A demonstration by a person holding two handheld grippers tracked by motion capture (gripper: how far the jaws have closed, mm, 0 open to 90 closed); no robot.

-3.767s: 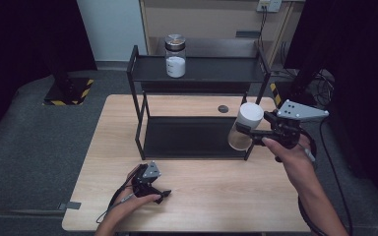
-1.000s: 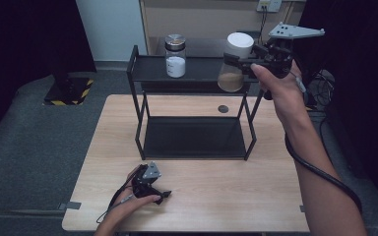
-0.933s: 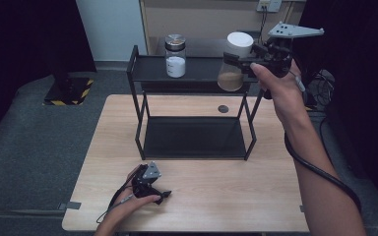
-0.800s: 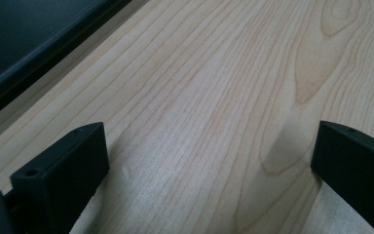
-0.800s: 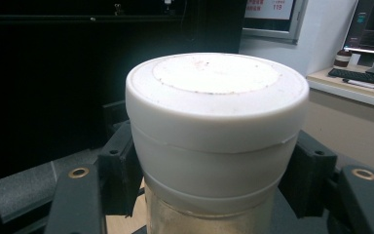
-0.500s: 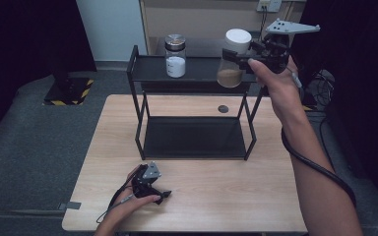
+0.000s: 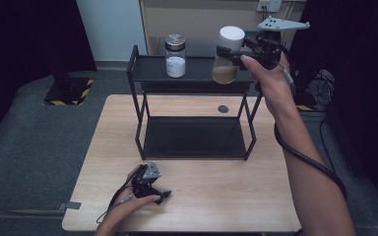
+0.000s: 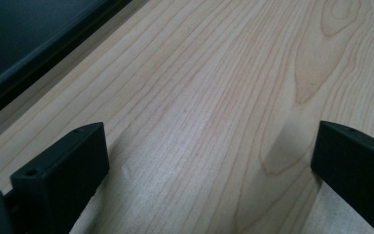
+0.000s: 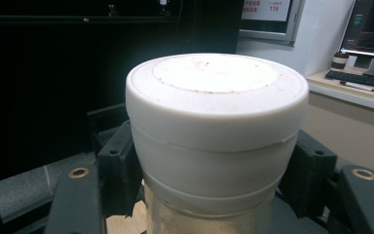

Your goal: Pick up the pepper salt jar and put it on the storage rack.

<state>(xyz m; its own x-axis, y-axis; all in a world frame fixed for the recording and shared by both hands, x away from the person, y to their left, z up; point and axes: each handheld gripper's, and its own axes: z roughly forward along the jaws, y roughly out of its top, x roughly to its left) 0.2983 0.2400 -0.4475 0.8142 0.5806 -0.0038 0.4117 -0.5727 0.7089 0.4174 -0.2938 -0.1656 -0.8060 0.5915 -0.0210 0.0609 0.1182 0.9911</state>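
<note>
Your right gripper (image 7: 230,53) pinched the white-lidded jar (image 7: 227,54) above the rack (image 7: 197,74); lowering it upright seemed wisest; your left gripper (image 7: 163,194) rested spread.

White-lidded jar (image 7: 228,54) of brown powder; black rack (image 7: 192,78); pale wood table (image 7: 211,196).

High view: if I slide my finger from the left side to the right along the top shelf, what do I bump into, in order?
Jar with the silver lid → jar with the white lid held in the air → right gripper, its jaws shut on that jar → the hand holding the gripper.
</note>
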